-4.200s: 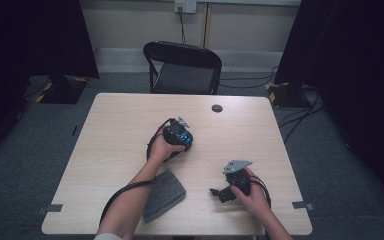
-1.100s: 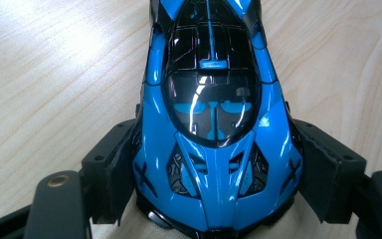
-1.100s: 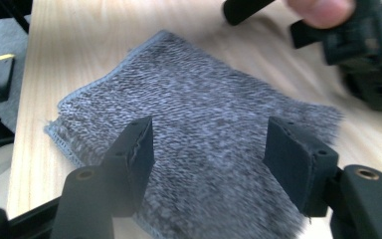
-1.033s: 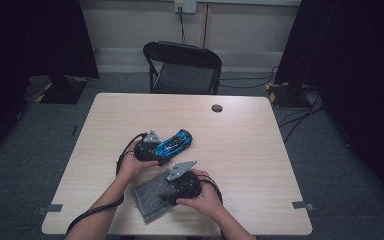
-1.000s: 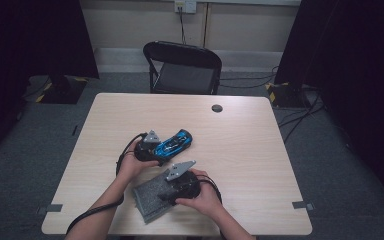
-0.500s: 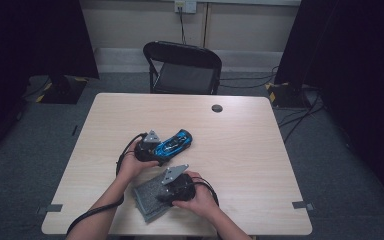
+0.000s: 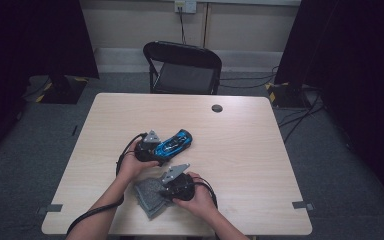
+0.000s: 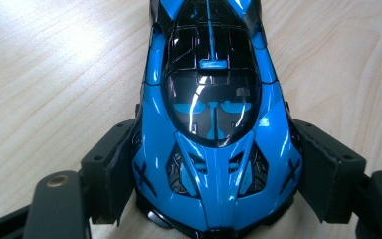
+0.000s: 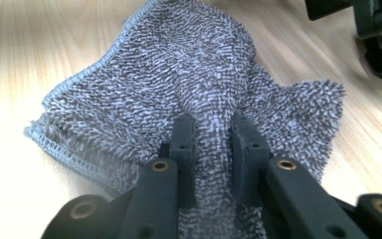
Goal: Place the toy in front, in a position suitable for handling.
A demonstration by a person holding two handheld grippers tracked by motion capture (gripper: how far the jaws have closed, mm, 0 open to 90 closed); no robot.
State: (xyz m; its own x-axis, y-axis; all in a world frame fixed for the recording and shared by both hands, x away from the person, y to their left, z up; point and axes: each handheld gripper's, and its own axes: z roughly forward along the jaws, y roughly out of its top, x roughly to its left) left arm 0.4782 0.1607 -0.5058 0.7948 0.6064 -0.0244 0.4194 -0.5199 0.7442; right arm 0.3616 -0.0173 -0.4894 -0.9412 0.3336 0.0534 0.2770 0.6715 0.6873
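Here, left tool (image 8: pixel 209 199) clamps blue toy car (image 8: pixel 211 119) by flanks, car projecting ahead over worktop (image 7: pixel 260 145). Right tool (image 9: pixel 213 149), jaws just closing, pinches ridge of grey cloth (image 9: pixel 179 84); remaining cloth spread ahead on worktop.

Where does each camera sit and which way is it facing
High view: above the person's side, facing forward and down on the table; both forearms, left gripper, right gripper.
Left gripper view: on that gripper, looking along its jaws, clamped on the blue car.
Right gripper view: on that gripper, jaws just closed, pinching the grey cloth.
Shared: car and cloth also show from above.
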